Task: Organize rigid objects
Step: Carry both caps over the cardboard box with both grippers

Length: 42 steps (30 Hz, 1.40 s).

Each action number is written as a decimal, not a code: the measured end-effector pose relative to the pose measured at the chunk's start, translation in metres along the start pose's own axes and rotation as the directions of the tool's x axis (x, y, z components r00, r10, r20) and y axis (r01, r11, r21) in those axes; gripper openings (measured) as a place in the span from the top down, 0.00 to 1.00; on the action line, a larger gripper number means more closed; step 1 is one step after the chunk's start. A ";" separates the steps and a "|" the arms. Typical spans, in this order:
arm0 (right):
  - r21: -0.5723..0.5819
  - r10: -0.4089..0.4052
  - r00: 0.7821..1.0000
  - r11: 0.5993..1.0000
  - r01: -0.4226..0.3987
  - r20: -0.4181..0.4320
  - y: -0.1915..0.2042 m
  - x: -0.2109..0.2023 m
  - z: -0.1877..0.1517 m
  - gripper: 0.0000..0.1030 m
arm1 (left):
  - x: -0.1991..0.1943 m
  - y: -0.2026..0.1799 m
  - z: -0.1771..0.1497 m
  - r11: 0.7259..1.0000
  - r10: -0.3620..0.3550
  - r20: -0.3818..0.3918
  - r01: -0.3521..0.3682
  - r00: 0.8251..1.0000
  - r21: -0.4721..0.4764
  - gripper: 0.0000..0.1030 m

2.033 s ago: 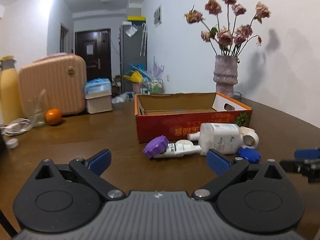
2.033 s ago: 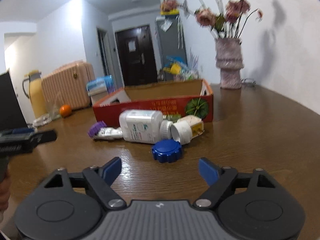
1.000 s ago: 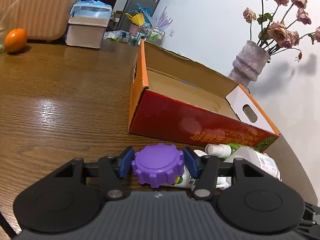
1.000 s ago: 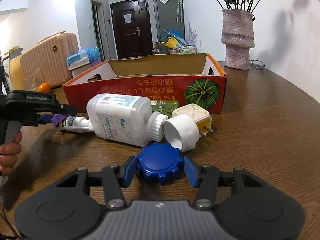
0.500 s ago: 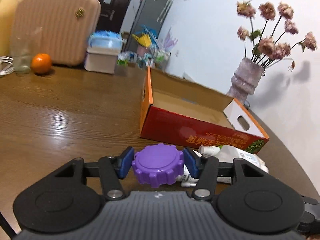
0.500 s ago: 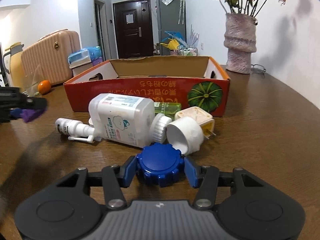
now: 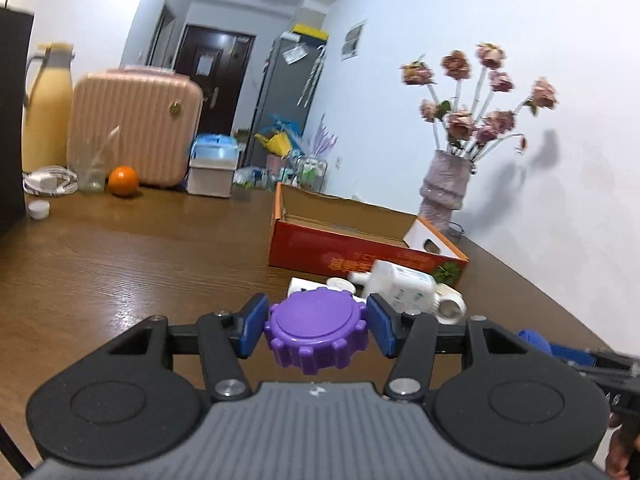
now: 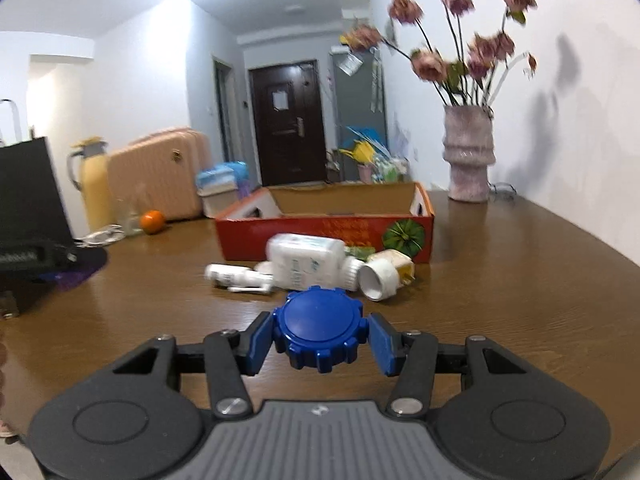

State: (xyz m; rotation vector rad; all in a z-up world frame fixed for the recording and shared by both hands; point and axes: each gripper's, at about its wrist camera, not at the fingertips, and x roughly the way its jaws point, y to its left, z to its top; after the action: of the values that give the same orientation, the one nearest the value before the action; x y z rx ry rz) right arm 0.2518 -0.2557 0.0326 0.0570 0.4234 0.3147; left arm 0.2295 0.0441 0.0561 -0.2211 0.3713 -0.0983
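Note:
My left gripper [image 7: 316,330] is shut on a purple toothed cap [image 7: 317,332], held above the wooden table. My right gripper [image 8: 318,338] is shut on a blue toothed cap [image 8: 319,327], also lifted off the table. Ahead of both stands an open orange cardboard box [image 7: 362,246] [image 8: 324,226]. In front of the box lie a white bottle [image 8: 306,262] [image 7: 404,284], a small white spray bottle [image 8: 240,278], a white cup-shaped cap [image 8: 380,278] [image 7: 450,304] and a cream plug [image 8: 402,266]. At the lower right of the left wrist view, the other gripper shows with the blue cap [image 7: 534,340].
A vase of dried roses [image 8: 468,160] [image 7: 446,188] stands by the wall behind the box. At the far left are a pink suitcase [image 7: 132,128], a yellow flask [image 7: 46,108], an orange [image 7: 123,181], a glass, a white cable and a tissue box [image 7: 212,166]. A dark object [image 8: 28,196] stands at the left.
Both grippers have pulled back and risen from the pile, each still carrying its cap. The box and bottles now look smaller and farther; the spray bottle stays on the table.

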 end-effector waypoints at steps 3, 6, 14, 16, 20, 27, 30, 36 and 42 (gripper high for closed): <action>-0.019 0.004 0.999 1.000 -0.004 0.034 0.011 -0.025 -0.003 0.51 | -0.019 -0.009 -0.007 0.999 -0.020 0.018 0.019 1.000 0.032 0.46; -0.018 0.011 0.998 1.000 -0.010 0.059 0.017 -0.042 -0.004 0.51 | -0.031 -0.014 -0.010 0.998 -0.044 0.033 0.042 0.998 0.041 0.46; -0.010 0.008 0.997 1.000 -0.007 0.075 0.012 -0.045 0.004 0.51 | -0.016 -0.025 0.009 0.992 -0.076 0.065 0.069 0.995 0.108 0.46; -0.016 0.014 0.997 1.000 -0.013 0.073 0.007 -0.032 0.014 0.51 | 0.001 -0.027 0.023 0.988 -0.084 0.074 0.074 0.994 0.135 0.46; -0.028 0.025 0.997 0.999 -0.023 0.074 -0.009 0.009 0.045 0.51 | 0.059 -0.028 0.064 0.981 -0.094 0.073 0.079 0.993 0.180 0.46; -0.016 0.033 0.999 0.999 -0.033 0.037 -0.053 0.118 0.112 0.50 | 0.193 -0.019 0.131 0.986 -0.089 -0.016 0.090 0.996 0.139 0.46; 0.019 0.036 0.999 0.999 -0.035 -0.020 -0.076 0.180 0.139 0.51 | 0.263 -0.014 0.153 0.988 -0.060 -0.081 0.071 0.995 0.137 0.46; -0.028 -0.012 0.986 1.000 0.008 -0.167 -0.098 0.309 0.190 0.50 | 0.384 -0.006 0.167 0.985 -0.007 -0.255 0.051 0.967 0.164 0.46; -0.092 -0.107 0.938 0.992 0.081 -0.329 -0.107 0.417 0.203 0.50 | 0.462 -0.003 0.160 0.972 0.065 -0.406 0.035 0.911 0.234 0.46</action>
State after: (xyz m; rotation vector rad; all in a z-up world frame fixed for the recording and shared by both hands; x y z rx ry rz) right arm 0.7267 -0.2249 0.0397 -0.0936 0.7486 0.2453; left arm 0.7172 0.0102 0.0410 0.0436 0.7784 -0.1740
